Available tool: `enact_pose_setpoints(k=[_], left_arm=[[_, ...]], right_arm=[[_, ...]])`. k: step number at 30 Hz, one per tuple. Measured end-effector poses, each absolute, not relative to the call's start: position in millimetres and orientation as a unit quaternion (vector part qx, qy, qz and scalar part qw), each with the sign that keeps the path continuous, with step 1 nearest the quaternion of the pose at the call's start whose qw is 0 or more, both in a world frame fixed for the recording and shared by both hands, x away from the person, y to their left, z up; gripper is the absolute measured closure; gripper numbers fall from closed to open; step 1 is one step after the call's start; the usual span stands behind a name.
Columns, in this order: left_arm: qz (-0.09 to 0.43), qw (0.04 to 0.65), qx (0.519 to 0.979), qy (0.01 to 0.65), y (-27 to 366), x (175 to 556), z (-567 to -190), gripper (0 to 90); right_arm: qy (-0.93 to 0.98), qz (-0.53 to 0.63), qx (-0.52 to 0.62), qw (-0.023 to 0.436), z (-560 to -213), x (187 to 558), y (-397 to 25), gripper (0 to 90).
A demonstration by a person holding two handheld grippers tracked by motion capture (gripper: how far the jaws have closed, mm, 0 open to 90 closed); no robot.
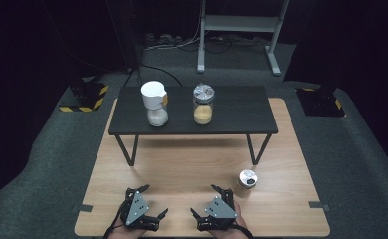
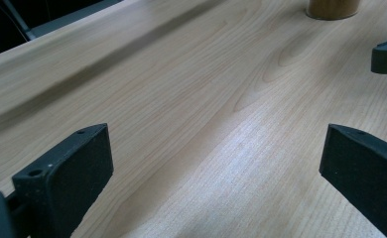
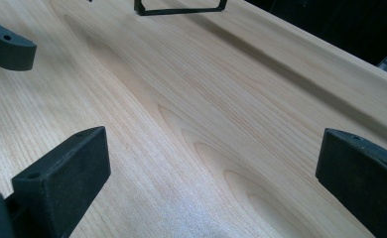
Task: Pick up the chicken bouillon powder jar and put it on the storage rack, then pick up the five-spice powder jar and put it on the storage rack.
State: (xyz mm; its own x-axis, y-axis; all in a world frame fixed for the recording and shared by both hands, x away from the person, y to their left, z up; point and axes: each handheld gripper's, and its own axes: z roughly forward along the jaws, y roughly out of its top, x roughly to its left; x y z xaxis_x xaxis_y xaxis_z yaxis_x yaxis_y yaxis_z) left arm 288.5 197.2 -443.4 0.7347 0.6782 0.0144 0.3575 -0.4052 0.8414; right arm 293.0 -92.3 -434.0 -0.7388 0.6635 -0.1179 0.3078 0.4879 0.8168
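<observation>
1. Small jar (image 1: pixel 246 180) with a metal lid, upright on the desk (image 1: pixel 182 164), ahead and to the right of the right tool (image 1: pixel 208 201); nearest of all to that tool.
2. Left tool (image 1: pixel 152 201) farther off, across the desk from the jar.
3. Both tools wide open, empty, resting near the front edge.
4. Two taller jars (image 1: pixel 203 104) well away on the black shelf (image 1: pixel 232 107).

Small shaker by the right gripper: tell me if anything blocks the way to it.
Nothing visible does. The small shaker stands on bare wood just ahead and to the right of the right gripper, whose jaws are open. The black bench lies farther back.
</observation>
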Motion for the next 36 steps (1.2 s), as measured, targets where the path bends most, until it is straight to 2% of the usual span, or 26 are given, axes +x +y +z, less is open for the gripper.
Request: enact_pose_setpoints(k=[16, 36], left_arm=[[0.182, 0.436, 0.826, 0.307, 193, 291, -444, 0.5], [0.184, 0.437, 0.826, 0.305, 193, 290, -444, 0.5]], right_arm=[[0.82, 0.445, 0.301, 0.196, -432, 291, -100, 0.1], [0.802, 0.484, 0.286, 0.2, -401, 280, -100, 0.1]])
